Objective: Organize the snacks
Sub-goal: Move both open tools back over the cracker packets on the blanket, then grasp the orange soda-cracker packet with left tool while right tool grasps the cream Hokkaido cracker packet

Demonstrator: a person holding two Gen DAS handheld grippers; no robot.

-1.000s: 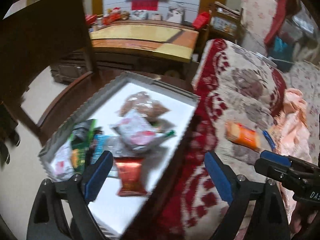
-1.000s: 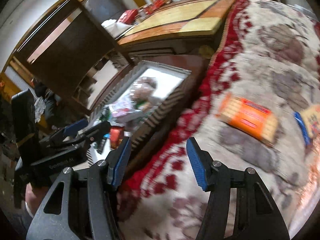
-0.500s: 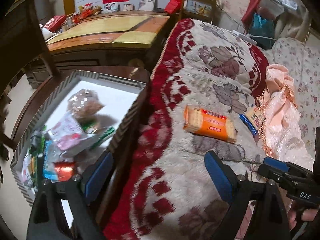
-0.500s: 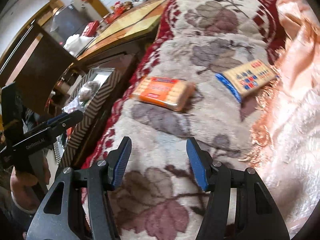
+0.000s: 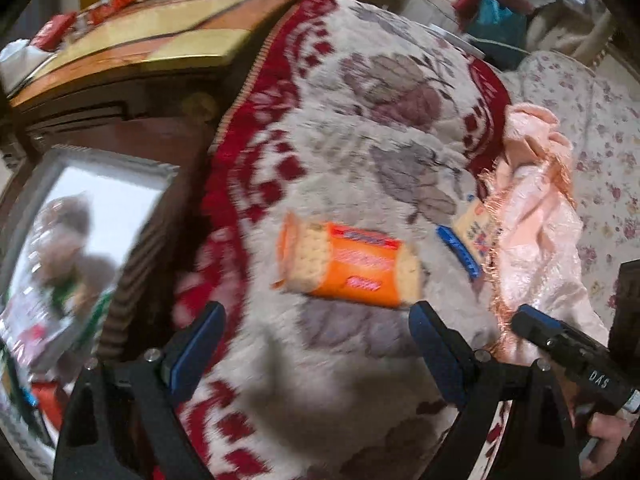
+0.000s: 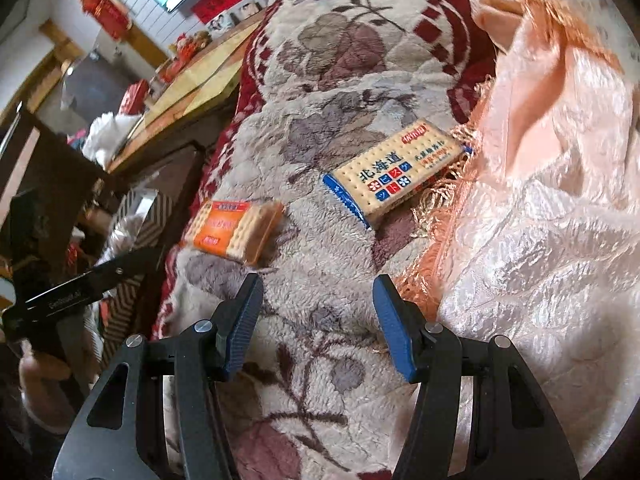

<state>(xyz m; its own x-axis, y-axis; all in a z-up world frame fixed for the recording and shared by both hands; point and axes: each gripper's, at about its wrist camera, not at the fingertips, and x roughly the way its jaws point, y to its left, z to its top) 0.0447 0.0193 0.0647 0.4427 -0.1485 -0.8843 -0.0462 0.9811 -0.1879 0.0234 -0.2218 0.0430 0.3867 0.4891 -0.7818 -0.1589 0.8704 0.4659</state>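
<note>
Surface: floral blanket (image 6: 320, 360) fills your frame.
Left gripper (image 5: 316, 322): wide open, empty, orange cracker pack (image 5: 348, 268) centre frame (blurred).
Right gripper (image 6: 318, 300): wide open, empty; blue-edged biscuit pack (image 6: 396, 172) upper centre.

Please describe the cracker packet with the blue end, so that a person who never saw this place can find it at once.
Look at the plush floral blanket with the dark red border. On it lie two cracker packets; take the one farther from the snack tray, touching the fringe of the pink satin cloth. This cream packet has a blue end and printed characters, while its neighbour, the orange packet, is plainly orange.
</note>
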